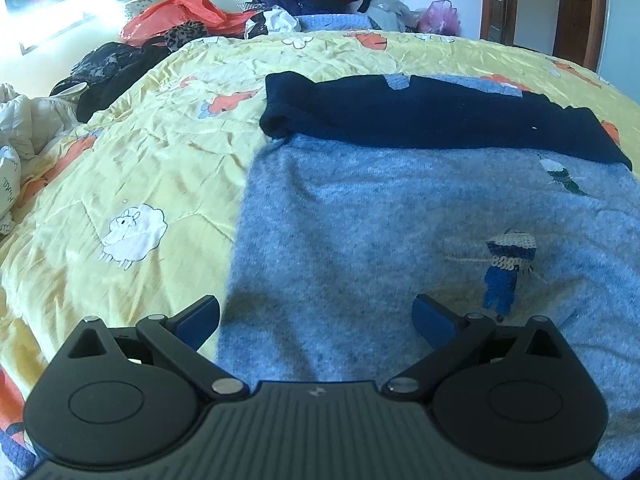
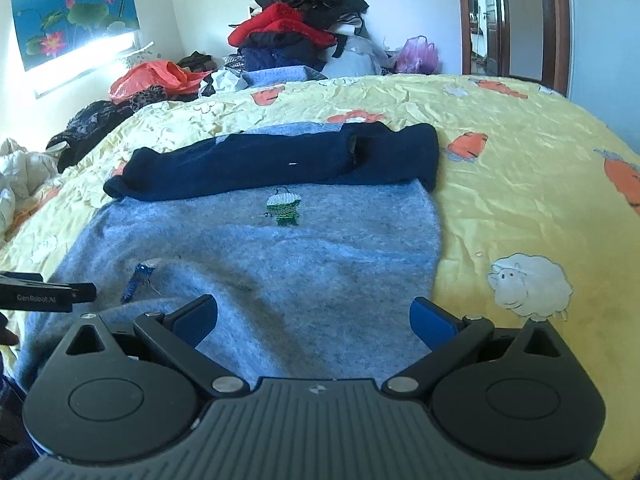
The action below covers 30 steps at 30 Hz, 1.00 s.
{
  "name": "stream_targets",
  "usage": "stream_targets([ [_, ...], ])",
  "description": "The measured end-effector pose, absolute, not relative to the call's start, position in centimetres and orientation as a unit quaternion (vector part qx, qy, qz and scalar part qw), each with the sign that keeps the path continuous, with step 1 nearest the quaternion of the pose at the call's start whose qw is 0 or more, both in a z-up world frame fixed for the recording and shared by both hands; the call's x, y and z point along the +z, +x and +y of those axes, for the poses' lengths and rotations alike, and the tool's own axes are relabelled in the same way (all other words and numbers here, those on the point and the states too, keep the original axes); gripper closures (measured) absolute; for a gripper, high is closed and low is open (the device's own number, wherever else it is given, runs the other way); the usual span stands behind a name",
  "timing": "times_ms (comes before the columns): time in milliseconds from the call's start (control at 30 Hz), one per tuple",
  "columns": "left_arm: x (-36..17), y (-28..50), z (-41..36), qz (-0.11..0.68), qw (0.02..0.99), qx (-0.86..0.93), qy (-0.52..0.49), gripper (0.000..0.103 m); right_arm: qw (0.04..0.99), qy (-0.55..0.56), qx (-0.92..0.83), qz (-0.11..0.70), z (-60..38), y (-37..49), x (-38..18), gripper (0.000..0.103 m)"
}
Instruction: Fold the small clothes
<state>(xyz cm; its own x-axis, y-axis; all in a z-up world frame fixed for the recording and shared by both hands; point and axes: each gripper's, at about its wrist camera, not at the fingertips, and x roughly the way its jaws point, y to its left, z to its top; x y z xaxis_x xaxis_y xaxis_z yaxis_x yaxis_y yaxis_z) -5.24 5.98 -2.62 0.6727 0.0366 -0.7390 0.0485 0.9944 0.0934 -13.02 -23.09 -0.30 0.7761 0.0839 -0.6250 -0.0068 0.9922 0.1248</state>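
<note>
A small light-blue knit sweater (image 1: 360,240) lies flat on the yellow bedspread (image 1: 140,168), with its navy sleeves (image 1: 420,116) folded across the upper part. It has a small blue figure (image 1: 506,272) and a green figure (image 2: 283,208) stitched on. My left gripper (image 1: 316,316) is open and empty, hovering over the sweater's near left edge. My right gripper (image 2: 314,316) is open and empty over the sweater's (image 2: 260,260) near right part. The left gripper's body (image 2: 44,292) shows at the left edge of the right wrist view.
A pile of clothes (image 2: 300,20) and an orange bag (image 2: 152,76) sit at the far side of the bed. Dark garments (image 1: 116,68) and white bedding (image 1: 16,132) lie at the left. A doorway (image 2: 512,20) is at the far right.
</note>
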Motion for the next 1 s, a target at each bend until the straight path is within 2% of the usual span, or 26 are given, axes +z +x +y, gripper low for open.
stream_targets([
  [300, -2.5, -5.0, 7.5, 0.415, 0.909, -0.016, 0.045, 0.000, 0.942, 0.050, 0.025, 0.331, -24.0, -13.5, 0.0, 0.005],
  [433, -2.8, -4.4, 10.5, 0.438, 0.898, -0.040, -0.001, 0.000, 0.939, 0.040, 0.029, 0.340, -24.9, -13.8, -0.1, 0.008],
  [600, -2.7, -4.1, 13.3, 0.451, 0.885, -0.089, -0.070, 0.000, 0.924, 0.078, 0.041, 0.371, -27.4, -13.8, -1.1, 0.014],
  [700, -2.6, -4.0, 12.9, 0.454, 0.881, -0.109, -0.080, 0.000, 0.918, 0.090, 0.036, 0.386, -28.2, -13.9, -1.9, 0.019],
  [833, -2.7, -3.9, 10.3, 0.450, 0.878, -0.150, -0.063, 0.000, 0.918, 0.070, 0.052, 0.388, -26.9, -14.0, -2.1, 0.020],
  [933, -2.8, -3.9, 7.8, 0.446, 0.873, -0.188, -0.054, 0.000, 0.917, 0.056, 0.076, 0.388, -25.2, -13.6, -2.1, 0.033],
  [1000, -3.0, -4.0, 6.2, 0.440, 0.875, -0.198, -0.038, 0.001, 0.918, 0.039, 0.087, 0.385, -23.6, -13.3, -2.1, 0.055],
])
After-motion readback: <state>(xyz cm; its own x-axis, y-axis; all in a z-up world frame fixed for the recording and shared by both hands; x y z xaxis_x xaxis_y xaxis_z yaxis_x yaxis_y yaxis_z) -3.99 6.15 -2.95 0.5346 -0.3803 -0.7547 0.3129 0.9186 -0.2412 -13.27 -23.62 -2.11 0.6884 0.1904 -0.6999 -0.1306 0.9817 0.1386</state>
